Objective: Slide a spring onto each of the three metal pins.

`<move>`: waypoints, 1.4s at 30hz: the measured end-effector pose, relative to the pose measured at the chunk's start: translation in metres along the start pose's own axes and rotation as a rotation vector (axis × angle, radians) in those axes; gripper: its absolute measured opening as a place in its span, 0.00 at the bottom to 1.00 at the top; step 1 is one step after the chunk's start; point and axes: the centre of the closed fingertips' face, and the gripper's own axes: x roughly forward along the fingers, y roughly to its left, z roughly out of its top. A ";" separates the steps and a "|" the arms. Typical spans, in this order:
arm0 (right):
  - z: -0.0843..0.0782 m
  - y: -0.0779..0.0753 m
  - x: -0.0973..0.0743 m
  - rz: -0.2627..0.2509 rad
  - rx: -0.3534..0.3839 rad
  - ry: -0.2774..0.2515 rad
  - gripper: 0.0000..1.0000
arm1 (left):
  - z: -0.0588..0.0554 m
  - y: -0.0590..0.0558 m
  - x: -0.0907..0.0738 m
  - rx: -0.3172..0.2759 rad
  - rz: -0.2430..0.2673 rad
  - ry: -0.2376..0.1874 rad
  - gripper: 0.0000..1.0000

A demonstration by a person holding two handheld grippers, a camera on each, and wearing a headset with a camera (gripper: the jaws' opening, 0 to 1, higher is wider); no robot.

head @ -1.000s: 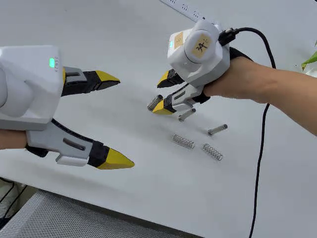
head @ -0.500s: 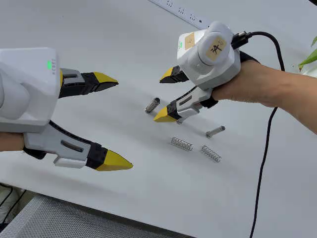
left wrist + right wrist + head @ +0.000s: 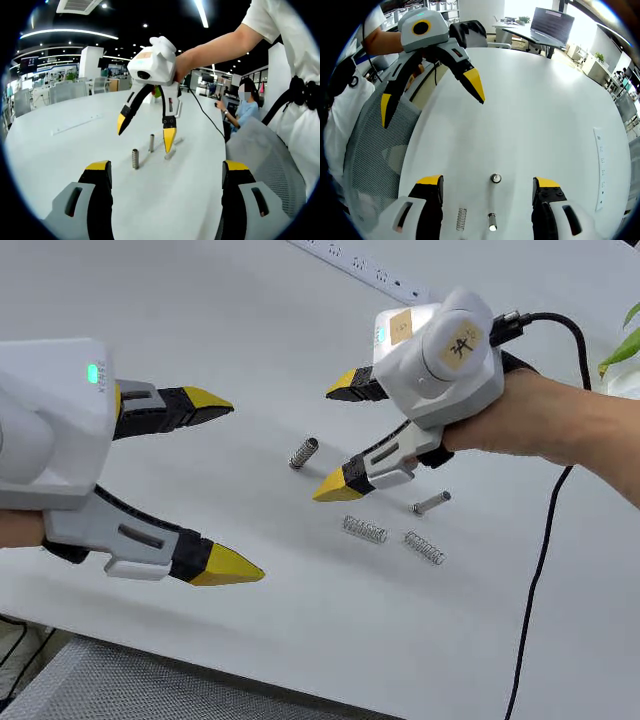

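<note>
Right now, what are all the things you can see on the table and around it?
table: 1, white, under everything
pin with spring on: 1, silver, mid-table
loose springs: 2, silver, side by side near the front
bare pins: 2, silver, one right of the loose springs, another behind the pin with spring on in the left gripper view
power strip: 1, white, far edge
cable: 1, black, trailing from the right
left tongs: white, yellow tips, open
right tongs: white, yellow tips, open, above the pins
</note>
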 end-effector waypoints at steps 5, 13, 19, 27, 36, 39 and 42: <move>-0.001 0.001 -0.008 -0.023 0.016 -0.033 0.73 | 0.001 -0.001 -0.001 0.007 -0.001 0.008 0.90; 0.000 0.006 -0.026 -0.067 0.038 -0.110 0.76 | 0.003 -0.002 0.000 0.025 -0.007 0.023 0.89; -0.004 0.014 -0.043 -0.104 0.065 -0.166 0.78 | 0.005 -0.003 0.001 0.043 -0.016 0.044 0.86; -0.018 0.031 -0.067 -0.162 0.113 -0.224 0.80 | 0.007 -0.010 0.007 0.079 -0.041 0.089 0.84; -0.041 0.058 -0.088 -0.220 0.178 -0.284 0.84 | 0.011 -0.018 0.017 0.121 -0.071 0.137 0.81; -0.056 0.057 -0.096 -0.240 0.206 -0.305 0.85 | 0.014 -0.020 0.022 0.134 -0.081 0.150 0.80; -0.063 0.063 -0.101 -0.265 0.238 -0.343 0.85 | 0.014 -0.022 0.030 0.147 -0.089 0.171 0.80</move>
